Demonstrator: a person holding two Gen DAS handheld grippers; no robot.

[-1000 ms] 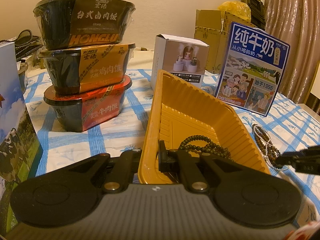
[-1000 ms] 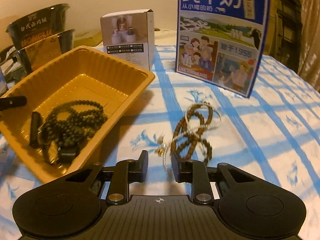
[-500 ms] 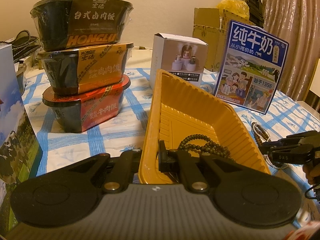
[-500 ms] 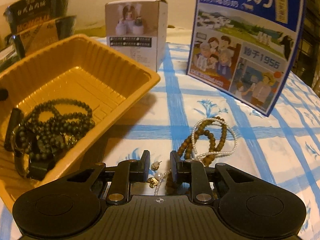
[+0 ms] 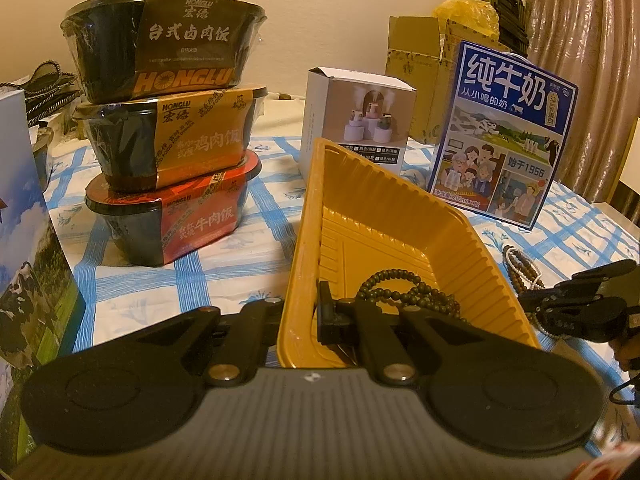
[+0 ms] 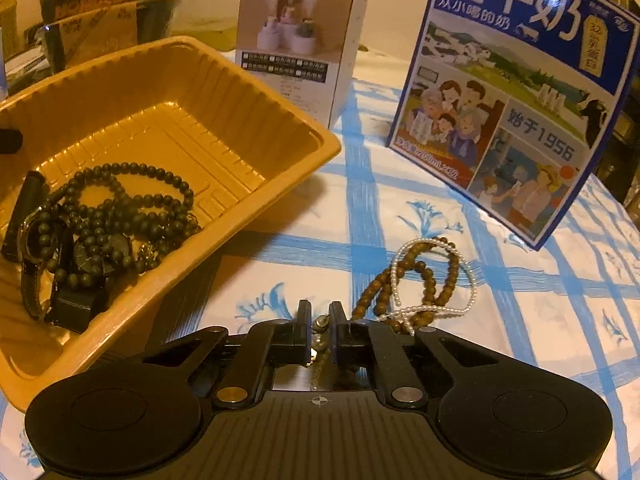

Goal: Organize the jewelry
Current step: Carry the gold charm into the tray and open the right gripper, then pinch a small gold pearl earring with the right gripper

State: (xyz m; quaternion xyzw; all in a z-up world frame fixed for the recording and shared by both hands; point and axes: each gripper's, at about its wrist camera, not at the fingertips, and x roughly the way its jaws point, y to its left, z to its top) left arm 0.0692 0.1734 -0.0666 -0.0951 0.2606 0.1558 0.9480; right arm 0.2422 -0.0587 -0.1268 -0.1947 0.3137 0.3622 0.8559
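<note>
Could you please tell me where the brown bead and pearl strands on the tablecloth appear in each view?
Left wrist view: brown bead and pearl strands at the right edge, beyond the yellow tray.
Right wrist view: strands at lower centre, right of the tray.
Shared landmark: the blue milk carton behind them.

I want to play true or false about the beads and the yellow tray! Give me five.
1. The left gripper clamps the rim of the yellow tray. True.
2. The tray holds nothing. False: dark bead strings and a wristwatch lie in it.
3. The brown bead bracelet lies on the tablecloth, outside the tray. True.
4. The right gripper stands wide open. False: its jaws have just closed on small beads.
5. The blue milk carton lies flat. False: it stands upright.
</note>
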